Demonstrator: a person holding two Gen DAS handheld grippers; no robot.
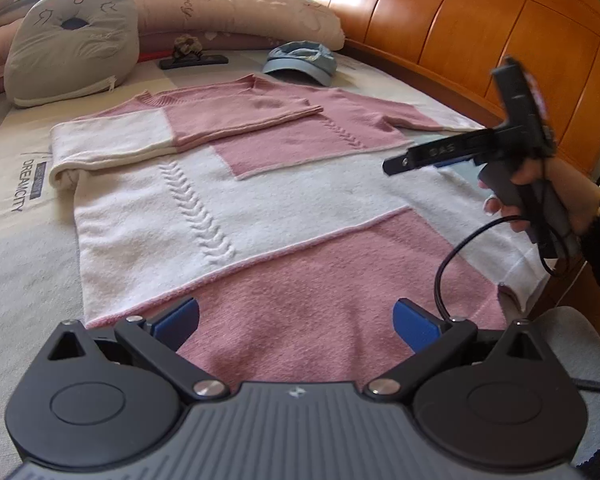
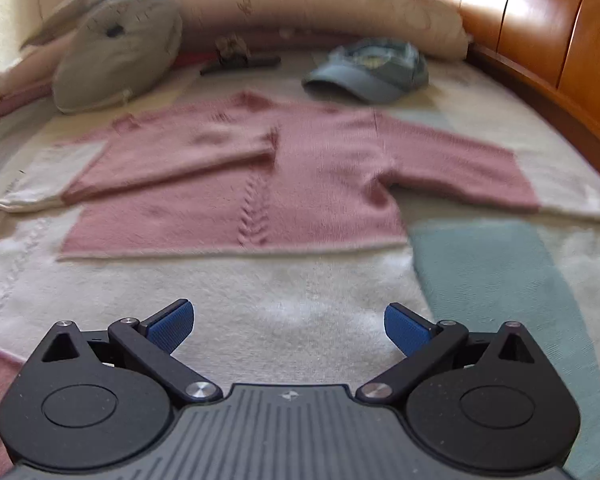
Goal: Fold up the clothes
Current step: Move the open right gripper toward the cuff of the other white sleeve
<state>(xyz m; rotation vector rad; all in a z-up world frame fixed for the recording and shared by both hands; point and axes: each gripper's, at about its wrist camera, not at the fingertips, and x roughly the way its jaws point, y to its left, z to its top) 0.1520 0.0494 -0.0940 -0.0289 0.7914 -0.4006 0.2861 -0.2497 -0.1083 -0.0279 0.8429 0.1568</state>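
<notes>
Lying flat across the bed (image 1: 16,264), the pink and white colour-block knitted sweater (image 1: 260,216) has its hem nearest both cameras and its neckline toward the pillows, so its long axis runs from the near edge of the bed to the far one. One sleeve is folded inward across the chest, its pink part over the body; the other sleeve (image 2: 460,164) stretches out sideways toward the orange wooden headboard (image 1: 480,28). A braided cable pattern runs up the white panel and again up the pink chest panel.

Printed on the pale bed sheet, "DREAMCITY" reads sideways by the sweater's folded side. On the right gripper (image 1: 396,166), seen from the left wrist camera and held in a hand (image 1: 540,196), there are raised letters too small to read surely.

Left gripper (image 1: 296,316) hovers over the pink hem, blue-padded fingers wide apart, holding nothing. Right gripper, from its own camera, stands likewise spread above the white band, empty.

Beyond the neckline sit a blue denim cap (image 2: 372,70), a grey cat-face cushion (image 1: 72,44) and a long beige pillow (image 1: 240,12).
</notes>
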